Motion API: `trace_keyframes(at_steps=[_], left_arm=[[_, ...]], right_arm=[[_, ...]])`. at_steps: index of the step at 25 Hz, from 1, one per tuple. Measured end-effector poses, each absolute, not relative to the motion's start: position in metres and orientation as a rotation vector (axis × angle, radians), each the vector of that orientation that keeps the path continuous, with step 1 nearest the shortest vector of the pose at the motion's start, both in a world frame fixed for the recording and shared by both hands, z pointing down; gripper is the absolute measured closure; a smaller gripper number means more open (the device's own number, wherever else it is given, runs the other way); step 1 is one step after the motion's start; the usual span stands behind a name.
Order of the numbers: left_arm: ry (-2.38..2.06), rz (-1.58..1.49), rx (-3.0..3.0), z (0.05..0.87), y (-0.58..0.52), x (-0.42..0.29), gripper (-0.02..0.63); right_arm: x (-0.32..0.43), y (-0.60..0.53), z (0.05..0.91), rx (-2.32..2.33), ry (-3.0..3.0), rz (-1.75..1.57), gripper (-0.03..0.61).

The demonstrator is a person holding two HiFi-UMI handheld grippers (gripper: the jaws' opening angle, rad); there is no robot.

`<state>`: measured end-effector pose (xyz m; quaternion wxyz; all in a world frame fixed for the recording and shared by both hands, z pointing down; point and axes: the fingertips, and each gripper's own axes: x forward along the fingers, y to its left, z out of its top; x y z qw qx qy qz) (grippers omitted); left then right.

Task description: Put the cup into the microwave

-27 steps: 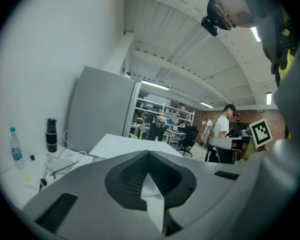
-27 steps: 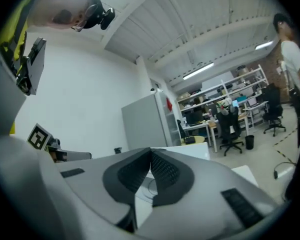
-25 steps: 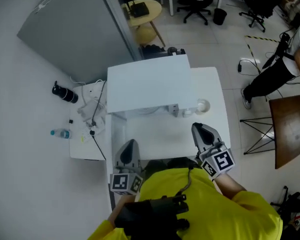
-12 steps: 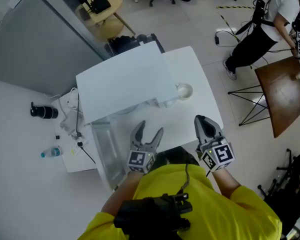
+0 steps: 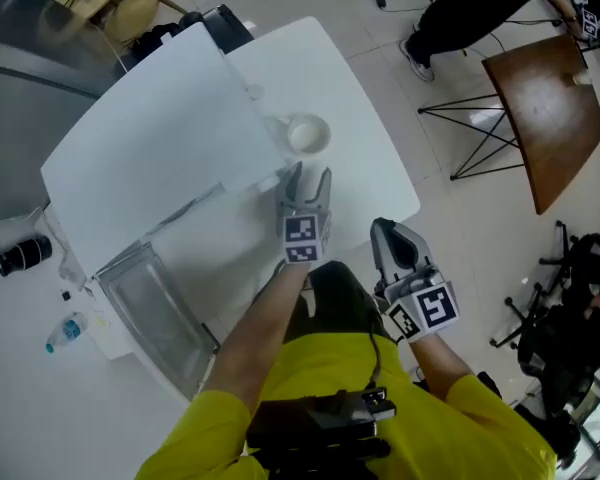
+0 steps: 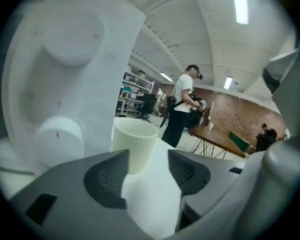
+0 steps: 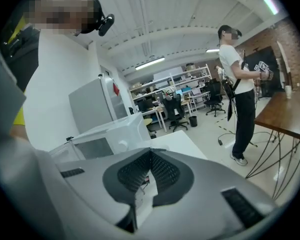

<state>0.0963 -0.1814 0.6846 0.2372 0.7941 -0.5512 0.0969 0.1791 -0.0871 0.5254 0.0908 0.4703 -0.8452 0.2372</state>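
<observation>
Swung forward, the left gripper (image 5: 308,181) now nears the cup (image 5: 307,134), its half-open fingers closing on nothing; straddle the cup first. The right gripper (image 5: 390,236) has its fingers together, empty.

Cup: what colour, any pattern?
Cup is cream-white with fine vertical ribs; shows best in the left gripper view.

No legible txt, brands, nos. Only b/w square markers, unreadable: left claw cube (image 5: 301,238), right claw cube (image 5: 427,309).

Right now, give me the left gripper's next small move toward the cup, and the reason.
Probably ease the left gripper forward until the cup stands between its jaws. The cup stands upright on the table just ahead of the tips, and the jaws, now closing, have nothing between them yet.
</observation>
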Motion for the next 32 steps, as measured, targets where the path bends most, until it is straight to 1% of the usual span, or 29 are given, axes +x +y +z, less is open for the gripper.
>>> trace_keyframes(at_steps=[1, 3, 5, 9, 12, 16, 20, 23, 26, 30, 31, 32], left_arm=[[-1.531, 0.245, 2.135, 0.69, -0.186, 0.099, 0.301], [-1.57, 0.254, 2.106, 0.7, -0.192, 0.104, 0.287], [-1.594, 0.296, 2.119, 0.708, -0.196, 0.108, 0.253], [-1.662, 0.342, 2.137, 0.713, -0.203, 0.114, 0.252], [-1.689, 0.339, 2.14, 0.714, -0.214, 0.121, 0.177], [-1.716, 0.293, 2.118, 0.713, -0.234, 0.123, 0.155], [-1.752, 0.258, 2.103, 0.711, -0.256, 0.125, 0.087], [-1.805, 0.244, 2.123, 0.71, -0.278, 0.118, 0.075], [-1.838, 0.249, 2.156, 0.71, -0.3, 0.109, 0.077], [-1.837, 0.255, 2.214, 0.707, -0.321, 0.103, 0.101], [-1.83, 0.266, 2.24, 0.705, -0.324, 0.106, 0.139], [-1.815, 0.281, 2.264, 0.705, -0.325, 0.109, 0.149]], right_arm=[[0.185, -0.084, 0.53, 1.405, -2.504, 0.715, 0.572], [0.194, -0.077, 0.538, 1.414, -2.488, 0.723, 0.572], [0.199, -0.07, 0.545, 1.413, -2.471, 0.731, 0.572], [0.203, -0.063, 0.557, 1.414, -2.461, 0.765, 0.572], [0.202, -0.062, 0.566, 1.414, -2.464, 0.798, 0.572], [0.194, -0.064, 0.571, 1.395, -2.48, 0.815, 0.572], [0.19, -0.067, 0.573, 1.383, -2.485, 0.822, 0.572], [0.189, -0.071, 0.579, 1.378, -2.483, 0.825, 0.572], [0.19, -0.074, 0.587, 1.382, -2.471, 0.837, 0.572], [0.182, -0.078, 0.592, 1.376, -2.463, 0.865, 0.572], [0.179, -0.079, 0.593, 1.369, -2.464, 0.866, 0.572], [0.177, -0.079, 0.593, 1.363, -2.465, 0.868, 0.572]])
